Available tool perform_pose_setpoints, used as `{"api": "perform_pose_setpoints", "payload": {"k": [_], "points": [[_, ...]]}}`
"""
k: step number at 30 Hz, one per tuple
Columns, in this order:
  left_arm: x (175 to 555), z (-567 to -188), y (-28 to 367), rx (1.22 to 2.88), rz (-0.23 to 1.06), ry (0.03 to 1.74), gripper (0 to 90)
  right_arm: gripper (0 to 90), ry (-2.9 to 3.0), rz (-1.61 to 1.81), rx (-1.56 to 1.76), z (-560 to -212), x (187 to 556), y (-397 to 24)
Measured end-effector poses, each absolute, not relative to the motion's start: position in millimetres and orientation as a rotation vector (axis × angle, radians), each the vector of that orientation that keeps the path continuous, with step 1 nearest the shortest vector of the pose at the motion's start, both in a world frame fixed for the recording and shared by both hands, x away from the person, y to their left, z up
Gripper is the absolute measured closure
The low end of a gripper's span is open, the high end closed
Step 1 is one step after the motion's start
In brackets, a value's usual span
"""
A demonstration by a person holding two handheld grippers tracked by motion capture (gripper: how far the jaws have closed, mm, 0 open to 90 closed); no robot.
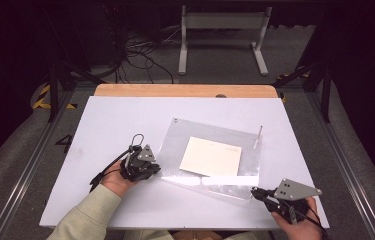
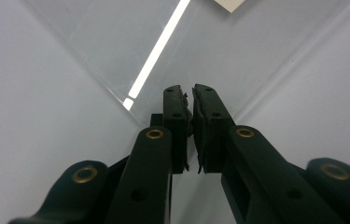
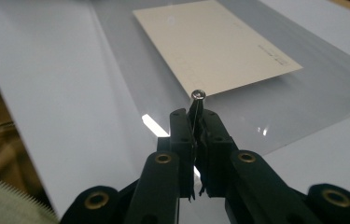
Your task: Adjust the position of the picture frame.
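The left gripper [image 1: 151, 168] lies low on the table [image 1: 105, 125], jaws pressed together on the near-left corner of the clear sleeve [image 1: 210, 150], forearm angling in from the bottom edge. The right gripper [image 1: 255, 191], held at the sleeve's near-right corner, pinches a small metal pin [image 3: 197, 103] between closed jaws. A cream card [image 1: 211, 157] lies inside the sleeve, mid-table.
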State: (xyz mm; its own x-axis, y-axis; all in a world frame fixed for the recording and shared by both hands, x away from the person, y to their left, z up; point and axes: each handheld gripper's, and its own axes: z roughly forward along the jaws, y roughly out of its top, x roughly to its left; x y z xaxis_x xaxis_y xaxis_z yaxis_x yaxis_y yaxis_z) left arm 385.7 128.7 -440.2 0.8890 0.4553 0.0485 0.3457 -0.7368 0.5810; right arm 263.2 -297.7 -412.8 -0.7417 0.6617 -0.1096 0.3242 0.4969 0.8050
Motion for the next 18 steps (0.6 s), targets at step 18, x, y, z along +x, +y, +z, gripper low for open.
{"api": "perform_pose_setpoints", "payload": {"k": [18], "points": [[386.4,-444.1,114.4,2.417,0.086,0.517,89.9,84.7,2.222,1.082,0.982,-419.6,357.3,-308.1]]}}
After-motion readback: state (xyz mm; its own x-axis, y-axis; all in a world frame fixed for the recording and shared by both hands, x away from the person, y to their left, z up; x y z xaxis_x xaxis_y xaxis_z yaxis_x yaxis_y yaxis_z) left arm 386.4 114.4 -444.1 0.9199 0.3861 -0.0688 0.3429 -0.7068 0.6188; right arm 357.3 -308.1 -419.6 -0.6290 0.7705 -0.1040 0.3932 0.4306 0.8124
